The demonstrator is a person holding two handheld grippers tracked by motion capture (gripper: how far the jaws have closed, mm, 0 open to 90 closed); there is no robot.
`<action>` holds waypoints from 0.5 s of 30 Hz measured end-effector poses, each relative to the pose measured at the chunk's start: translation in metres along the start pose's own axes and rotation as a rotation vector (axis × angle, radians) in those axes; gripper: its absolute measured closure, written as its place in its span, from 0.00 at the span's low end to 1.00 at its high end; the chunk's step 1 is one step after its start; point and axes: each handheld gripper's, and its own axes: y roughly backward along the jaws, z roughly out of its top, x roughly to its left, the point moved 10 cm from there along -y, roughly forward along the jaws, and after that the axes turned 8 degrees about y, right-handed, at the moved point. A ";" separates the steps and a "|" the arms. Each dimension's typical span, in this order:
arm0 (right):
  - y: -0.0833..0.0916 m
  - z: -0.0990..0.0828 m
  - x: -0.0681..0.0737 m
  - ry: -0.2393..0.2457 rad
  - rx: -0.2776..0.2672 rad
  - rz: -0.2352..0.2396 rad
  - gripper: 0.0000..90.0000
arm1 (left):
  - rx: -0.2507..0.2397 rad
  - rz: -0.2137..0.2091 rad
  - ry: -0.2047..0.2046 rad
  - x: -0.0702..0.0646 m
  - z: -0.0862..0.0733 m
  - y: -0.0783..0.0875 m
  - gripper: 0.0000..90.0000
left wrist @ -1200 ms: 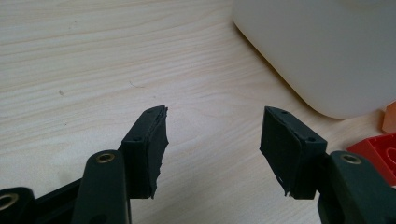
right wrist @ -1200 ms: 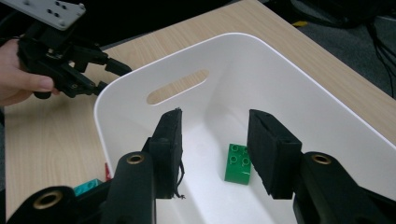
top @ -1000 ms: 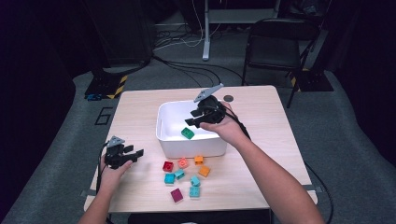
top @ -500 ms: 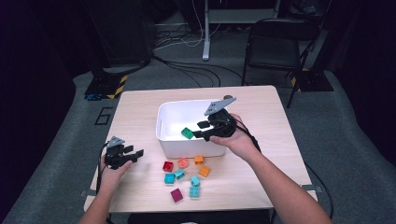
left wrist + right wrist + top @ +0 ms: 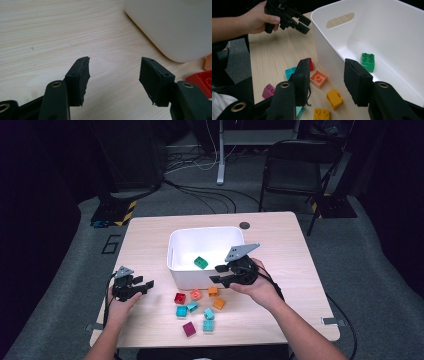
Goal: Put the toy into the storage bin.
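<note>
A small dark disc (image 5: 244, 225) sat near the table's (image 5: 295, 265) far edge; beyond its far right corner stood a folding chair (image 5: 290, 182) (black, metal-framed).

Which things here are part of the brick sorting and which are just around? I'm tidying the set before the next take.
In the job:
white bin
green brick inside it
loose bricks on the table
right gripper, open and empty
left gripper, open and empty

Just lying about:
folding chair
floor cables
</note>
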 end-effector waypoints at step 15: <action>-0.018 -0.046 0.008 -0.035 0.019 -0.020 0.64 | 0.000 0.000 0.001 0.000 0.000 0.000 0.45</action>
